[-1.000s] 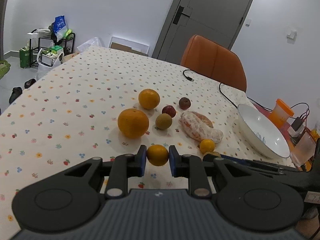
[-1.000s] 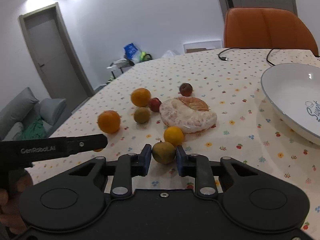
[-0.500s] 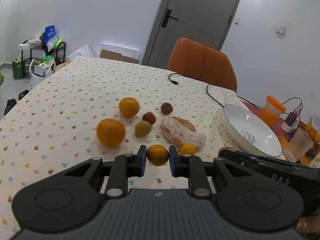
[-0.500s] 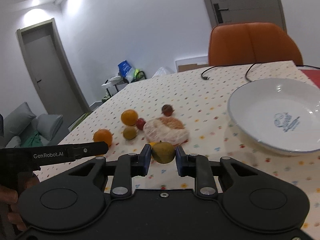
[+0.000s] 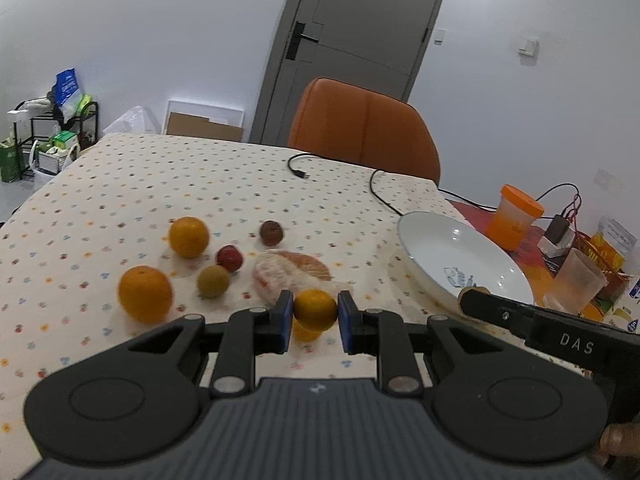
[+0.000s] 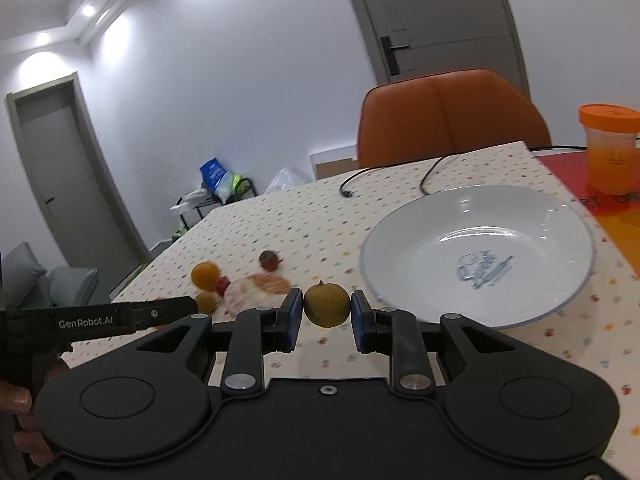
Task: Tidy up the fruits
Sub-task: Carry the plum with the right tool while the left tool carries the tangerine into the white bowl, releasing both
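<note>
Above the table, each hand-held gripper (image 5: 315, 316) (image 6: 326, 312) has lifted its clamped fruit higher.

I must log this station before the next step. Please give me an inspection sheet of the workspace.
Surface: table with dotted tablecloth.
Job's things: white plate holds nothing; two oranges, peeled citrus and small fruits lie on the cloth.
Clutter: orange-lidded cup, clear cup.
Grippers: left tongs hold a small orange fruit; right tongs hold a greenish-brown fruit.
Cables: black cable on the table.
Surroundings: orange chair, doors, shelf.
</note>
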The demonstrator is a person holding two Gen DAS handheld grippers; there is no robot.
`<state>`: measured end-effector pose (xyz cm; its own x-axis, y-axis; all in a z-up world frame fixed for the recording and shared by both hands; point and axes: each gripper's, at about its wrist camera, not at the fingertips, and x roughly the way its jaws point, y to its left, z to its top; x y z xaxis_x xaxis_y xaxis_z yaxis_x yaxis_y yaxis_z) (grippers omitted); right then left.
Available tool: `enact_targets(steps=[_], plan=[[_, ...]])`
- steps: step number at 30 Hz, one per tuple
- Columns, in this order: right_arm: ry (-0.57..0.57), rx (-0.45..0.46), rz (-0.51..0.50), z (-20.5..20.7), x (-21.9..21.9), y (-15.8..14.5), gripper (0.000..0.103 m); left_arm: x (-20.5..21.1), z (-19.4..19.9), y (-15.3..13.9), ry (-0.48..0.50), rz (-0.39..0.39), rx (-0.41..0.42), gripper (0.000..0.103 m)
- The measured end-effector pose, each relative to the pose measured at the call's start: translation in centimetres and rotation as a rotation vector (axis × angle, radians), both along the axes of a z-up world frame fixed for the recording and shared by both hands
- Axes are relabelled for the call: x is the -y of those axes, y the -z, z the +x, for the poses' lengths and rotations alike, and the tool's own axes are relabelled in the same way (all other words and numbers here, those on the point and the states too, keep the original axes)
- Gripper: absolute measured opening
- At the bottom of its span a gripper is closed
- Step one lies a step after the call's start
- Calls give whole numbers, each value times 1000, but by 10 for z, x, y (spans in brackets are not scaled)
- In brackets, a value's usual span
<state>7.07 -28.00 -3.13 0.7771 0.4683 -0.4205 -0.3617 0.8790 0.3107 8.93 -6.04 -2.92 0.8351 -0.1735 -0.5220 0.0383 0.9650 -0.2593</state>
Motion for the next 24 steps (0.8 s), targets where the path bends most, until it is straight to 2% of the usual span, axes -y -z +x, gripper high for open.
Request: enact_targets(steps=[14,24], plan=[[129,32,2,0,39,4,25,41,21,-9,102,13,20,22],[197,16,5,5,63,18,25,79,46,-7,181,42,12,22]])
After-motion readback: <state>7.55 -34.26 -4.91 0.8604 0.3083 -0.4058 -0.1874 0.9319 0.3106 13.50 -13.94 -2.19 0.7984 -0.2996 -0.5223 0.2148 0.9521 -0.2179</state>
